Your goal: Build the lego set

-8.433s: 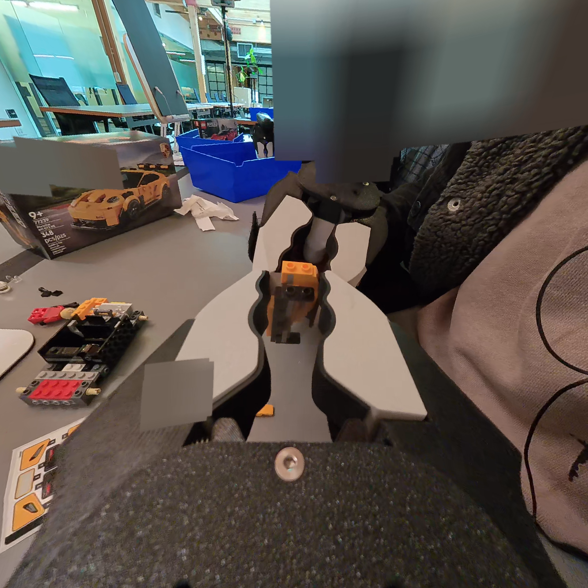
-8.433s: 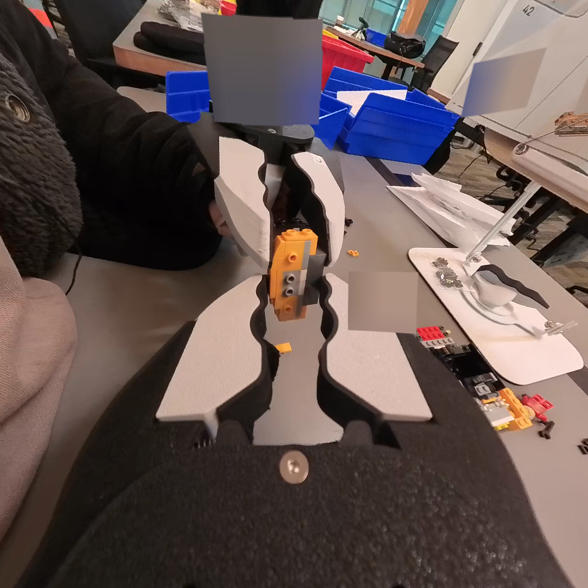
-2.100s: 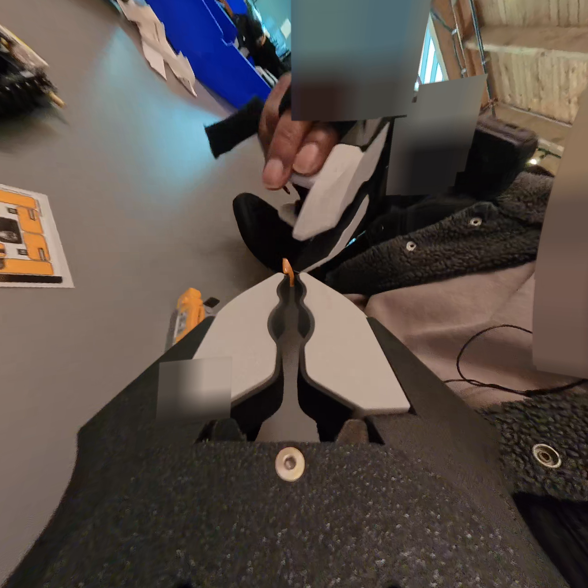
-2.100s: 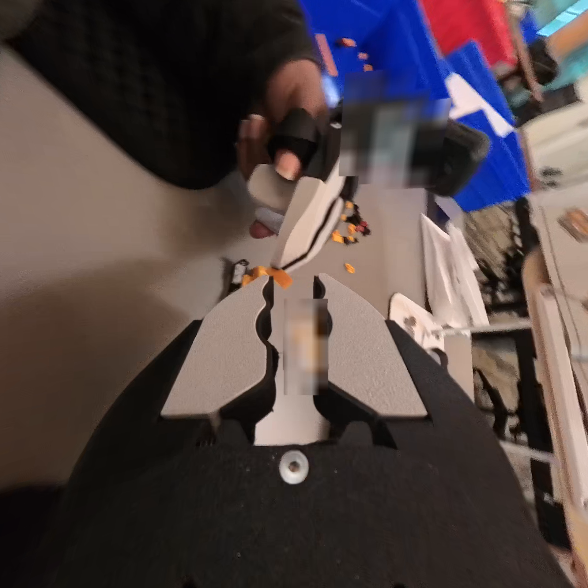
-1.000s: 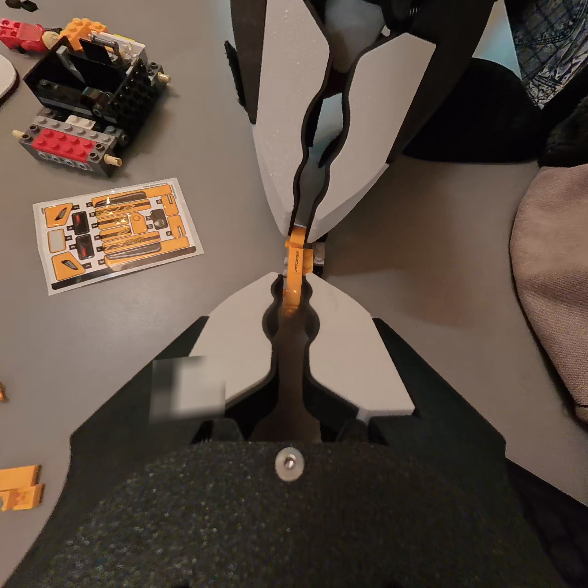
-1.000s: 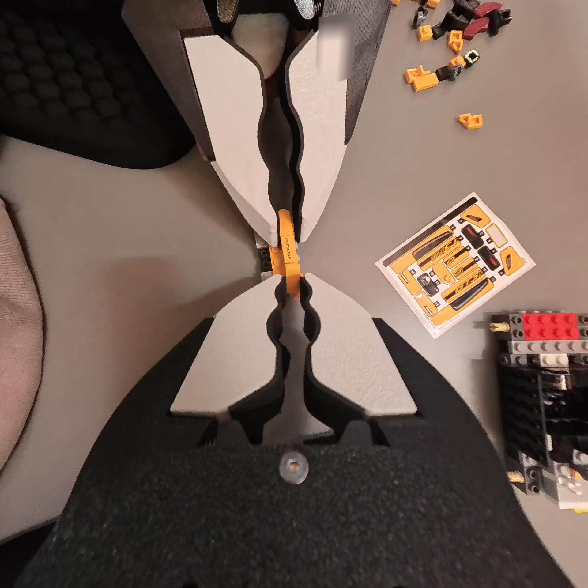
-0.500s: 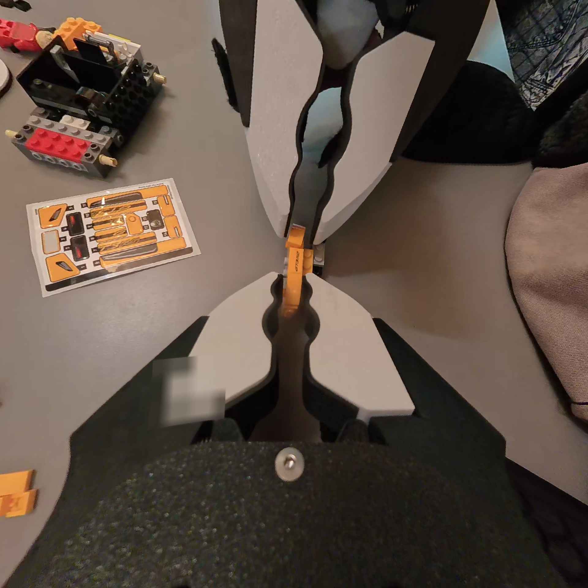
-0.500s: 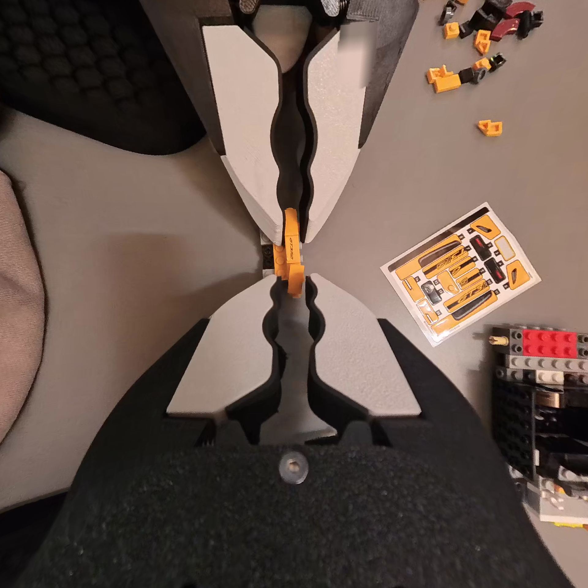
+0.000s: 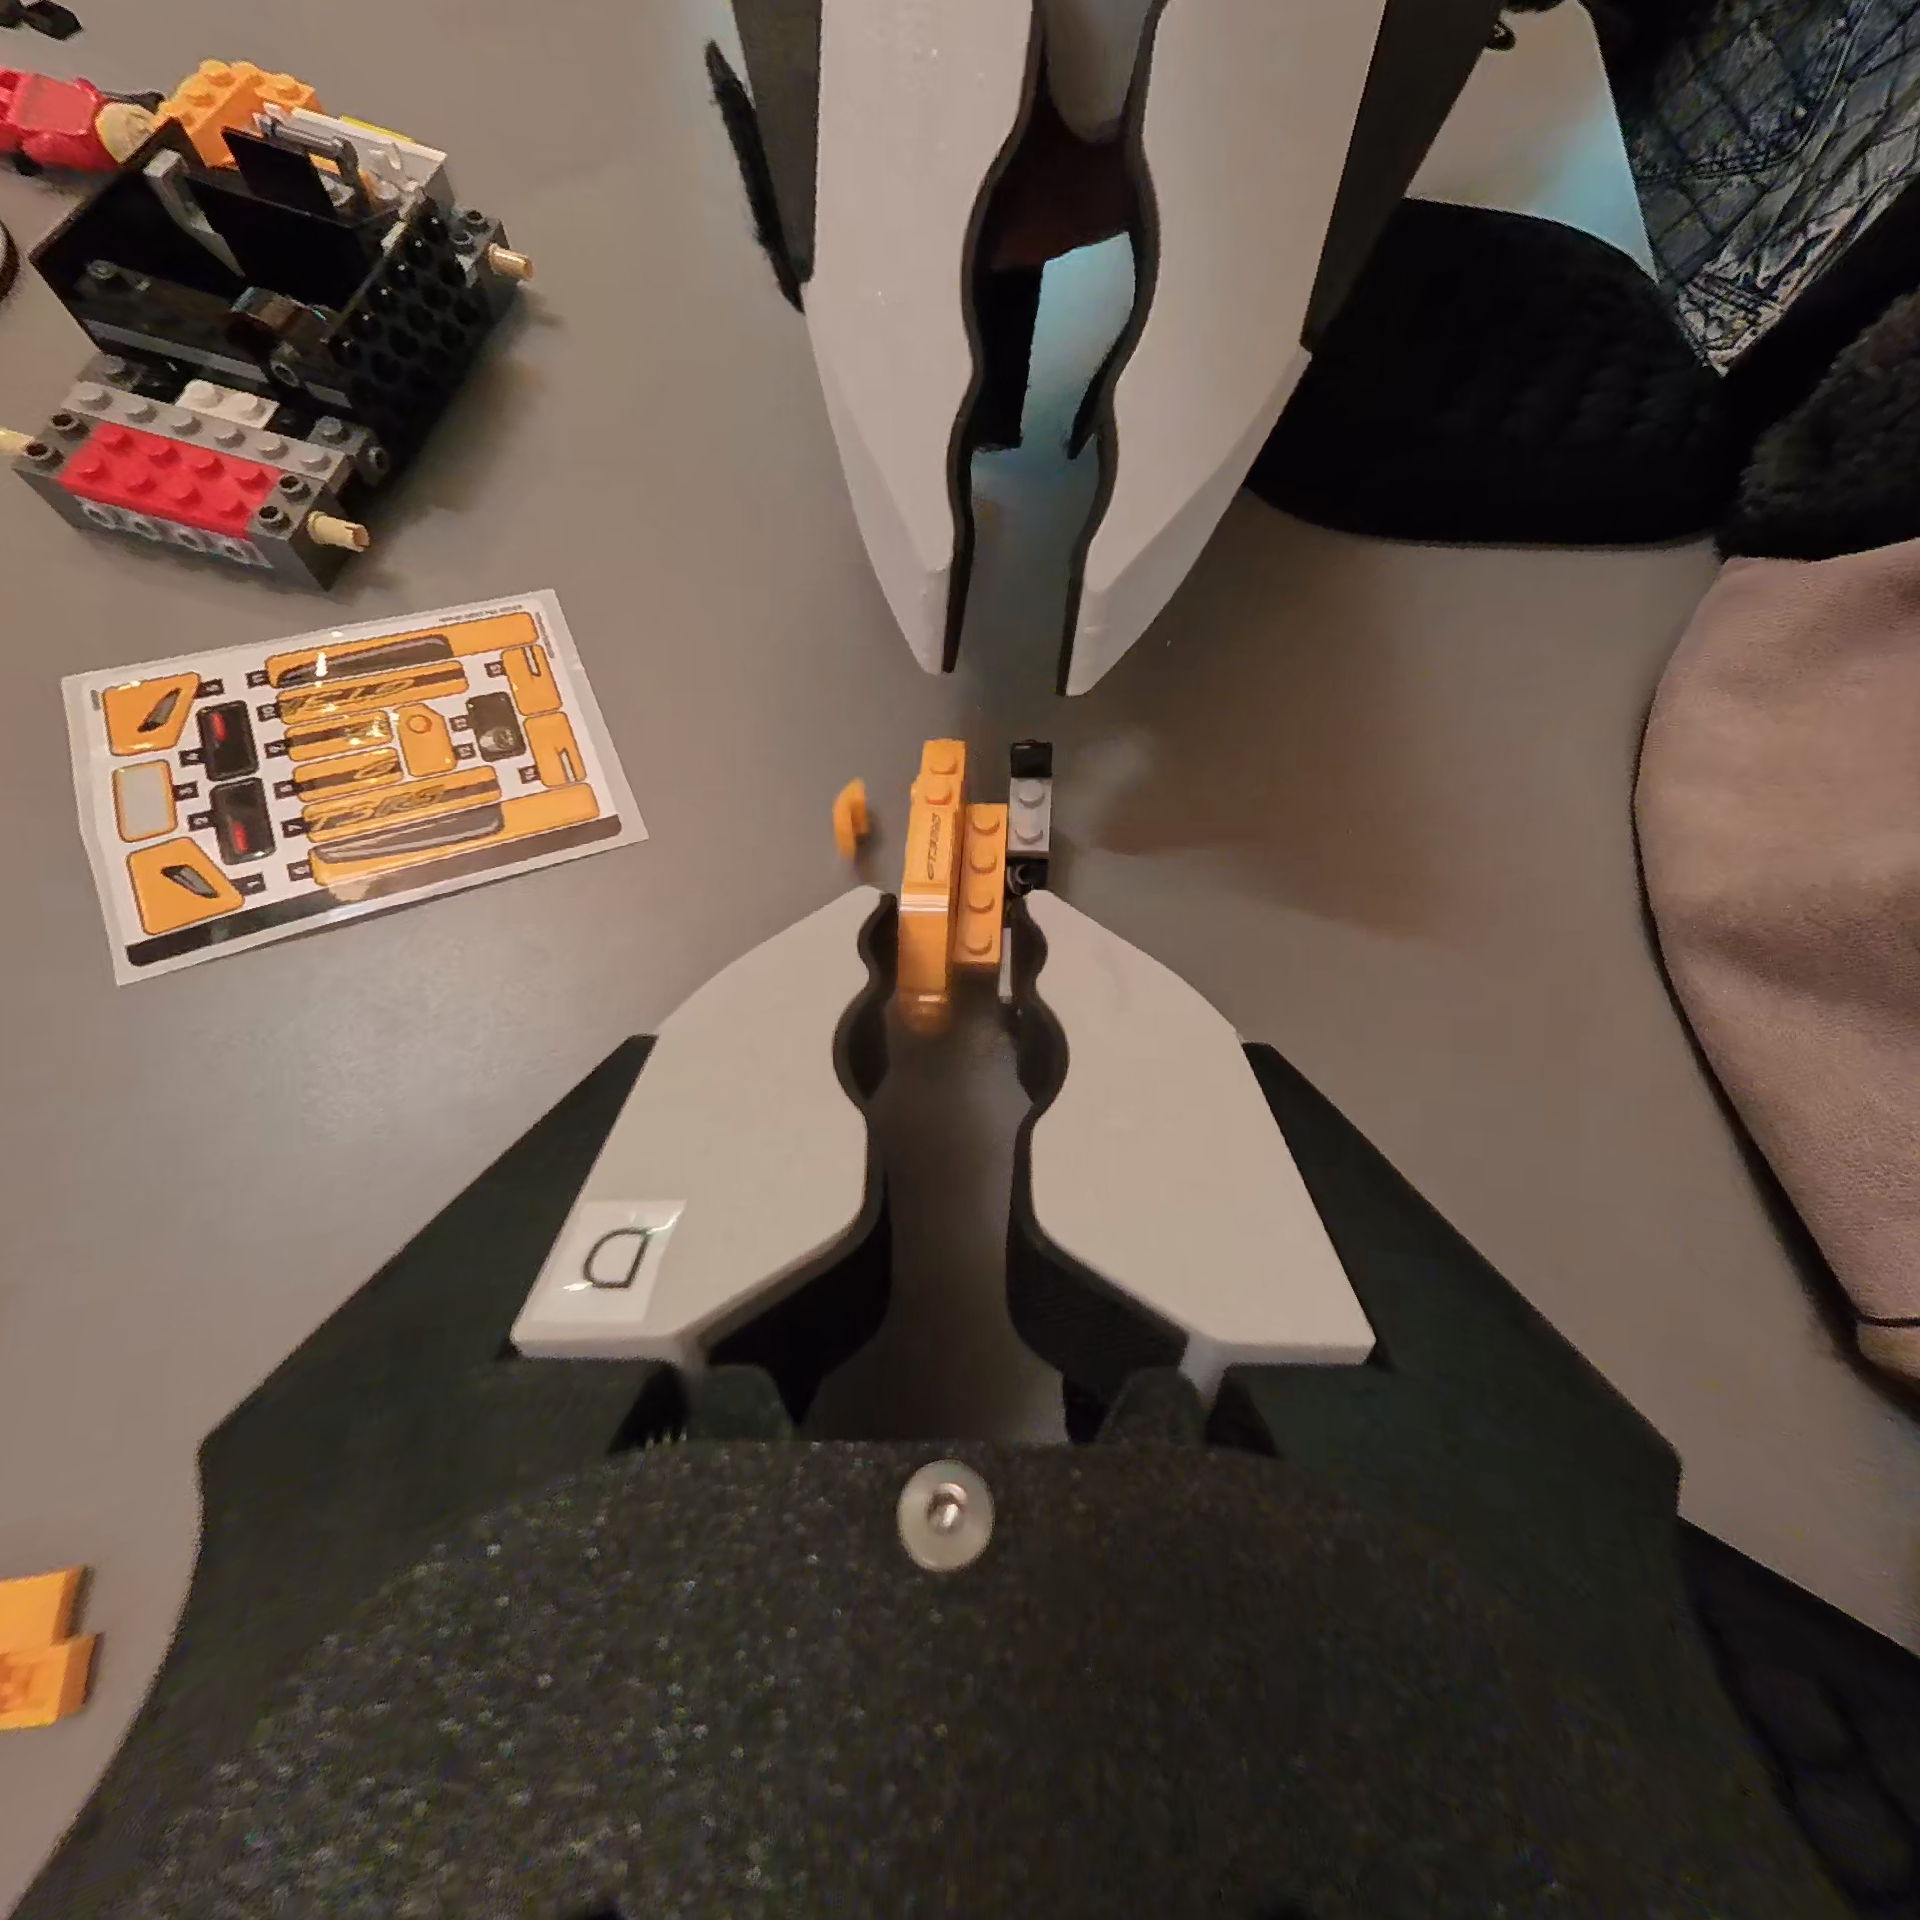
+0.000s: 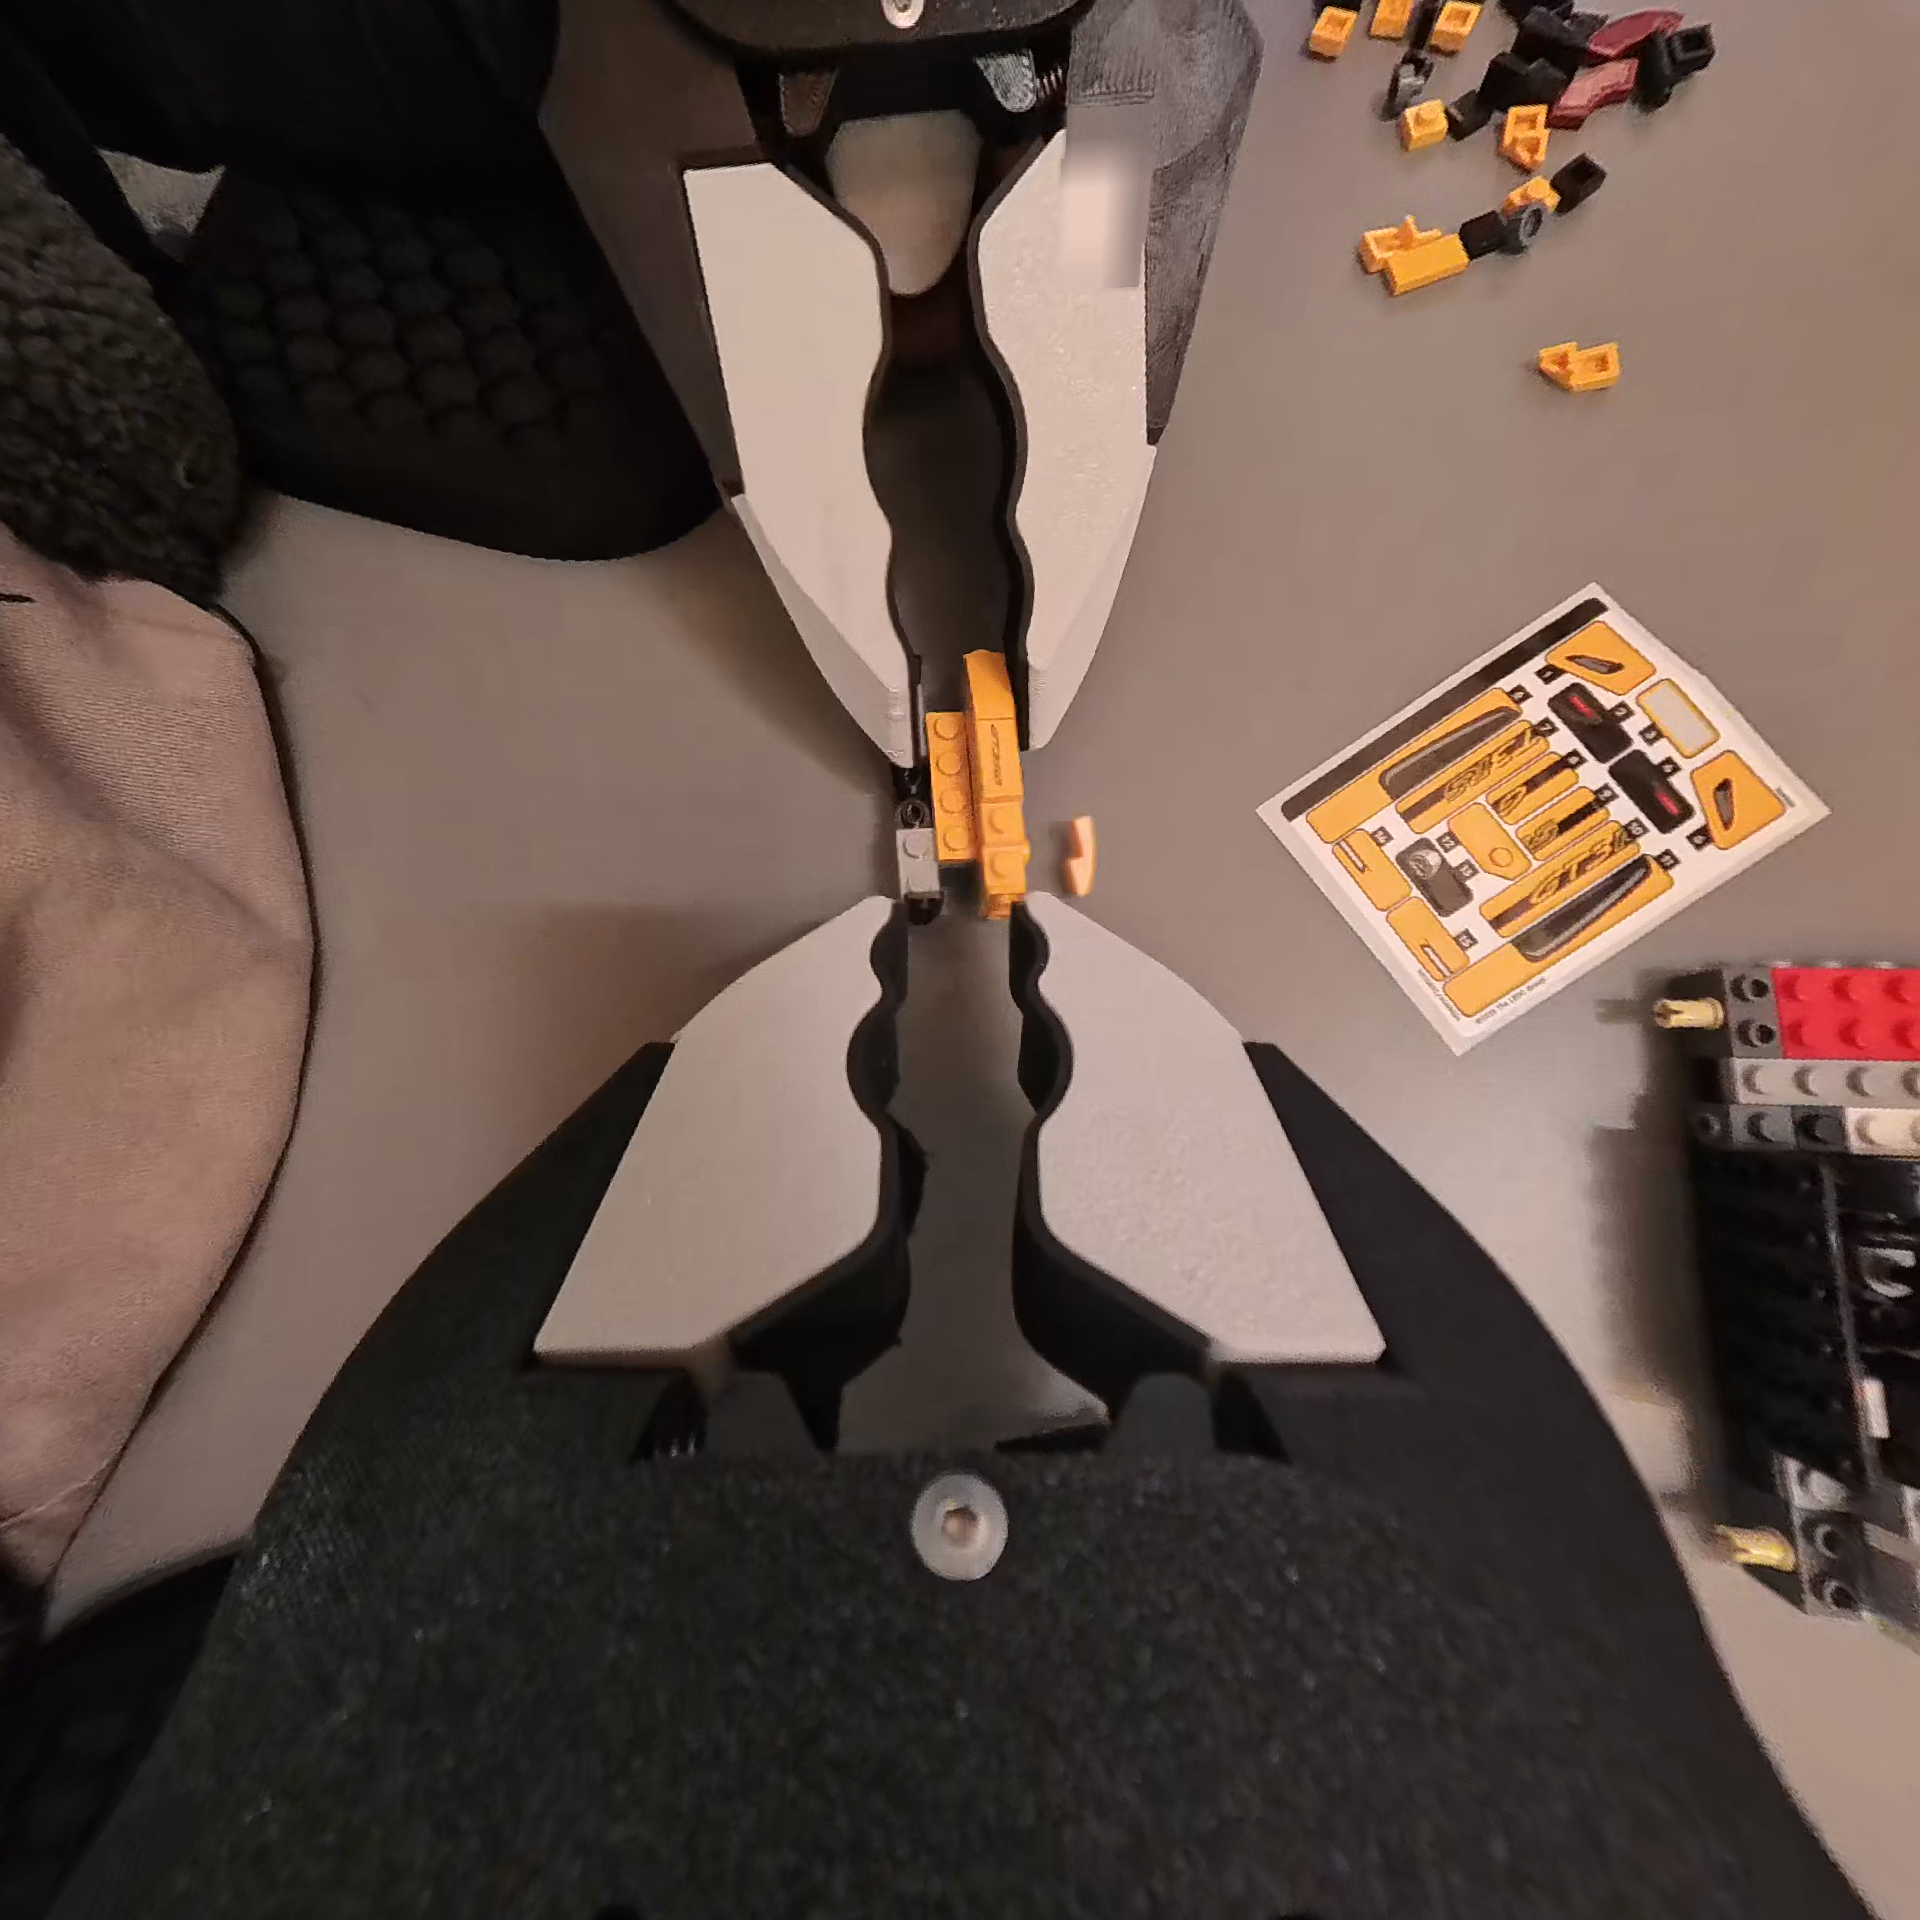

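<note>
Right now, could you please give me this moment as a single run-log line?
left gripper: open | right gripper: open | orange lego sub-assembly: on table between both | small orange piece: loose beside it

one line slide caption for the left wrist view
Two open grippers, left gripper and right gripper, face each other over a small orange and grey lego sub-assembly lying on the grey table.

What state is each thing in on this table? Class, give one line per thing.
Left tool: open, straddling one end of the orange assembly.
Right tool: open, empty.
Orange assembly: lying on the table, released.
Small orange piece: loose, beside the assembly.
Sticker sheet: flat, stickers unpeeled.
Black chassis: partly built.
</note>
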{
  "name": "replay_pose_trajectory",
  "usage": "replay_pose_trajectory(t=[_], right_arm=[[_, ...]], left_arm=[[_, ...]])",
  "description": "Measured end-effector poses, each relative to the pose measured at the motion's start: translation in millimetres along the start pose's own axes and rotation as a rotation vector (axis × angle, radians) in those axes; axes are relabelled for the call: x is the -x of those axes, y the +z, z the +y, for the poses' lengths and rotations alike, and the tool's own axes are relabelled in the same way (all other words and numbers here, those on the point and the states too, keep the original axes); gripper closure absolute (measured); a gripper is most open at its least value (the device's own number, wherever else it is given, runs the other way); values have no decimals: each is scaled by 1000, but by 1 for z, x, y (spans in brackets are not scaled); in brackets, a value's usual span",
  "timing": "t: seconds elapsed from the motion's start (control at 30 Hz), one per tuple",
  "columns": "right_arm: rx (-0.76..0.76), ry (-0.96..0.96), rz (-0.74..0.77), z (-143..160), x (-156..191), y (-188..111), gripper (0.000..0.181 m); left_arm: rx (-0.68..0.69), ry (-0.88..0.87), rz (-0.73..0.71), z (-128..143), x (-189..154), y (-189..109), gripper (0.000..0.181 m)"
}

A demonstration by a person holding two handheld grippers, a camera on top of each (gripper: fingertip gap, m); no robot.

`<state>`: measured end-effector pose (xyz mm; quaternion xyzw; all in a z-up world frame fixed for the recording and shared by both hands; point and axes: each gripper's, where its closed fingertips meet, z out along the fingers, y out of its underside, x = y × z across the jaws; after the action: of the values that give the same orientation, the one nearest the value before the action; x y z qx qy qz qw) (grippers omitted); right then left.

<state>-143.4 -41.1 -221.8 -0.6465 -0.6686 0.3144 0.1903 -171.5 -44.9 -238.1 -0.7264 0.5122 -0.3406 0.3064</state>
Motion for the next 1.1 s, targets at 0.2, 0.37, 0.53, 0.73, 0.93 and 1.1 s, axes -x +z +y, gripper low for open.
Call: replay_pose_trajectory(t=[0.2, 0.37, 0.53, 0.73, 0.93, 1.1], right_arm=[[-16, -4, 2, -1, 0, 0, 164], [-21, 21, 71, -8, -29, 0, 168], [80, -12, 110, -9, -44, 20, 167], [159, -110, 152, -6, -40, 35, 162], [146, -119, 140, -6, -41, 43, 167], [65, -82, 109, -8, -40, 35, 170]], left_arm=[[2, 15, -1, 0, -1, 1, 163], [6, 33, 8, 0, -4, 1, 163], [17, 66, 26, 1, -10, -2, 155], [-30, 40, 31, -6, -6, -11, 155], [-44, 10, -7, -7, 4, -16, 158], [-54, -36, -66, -6, 17, -18, 162]])
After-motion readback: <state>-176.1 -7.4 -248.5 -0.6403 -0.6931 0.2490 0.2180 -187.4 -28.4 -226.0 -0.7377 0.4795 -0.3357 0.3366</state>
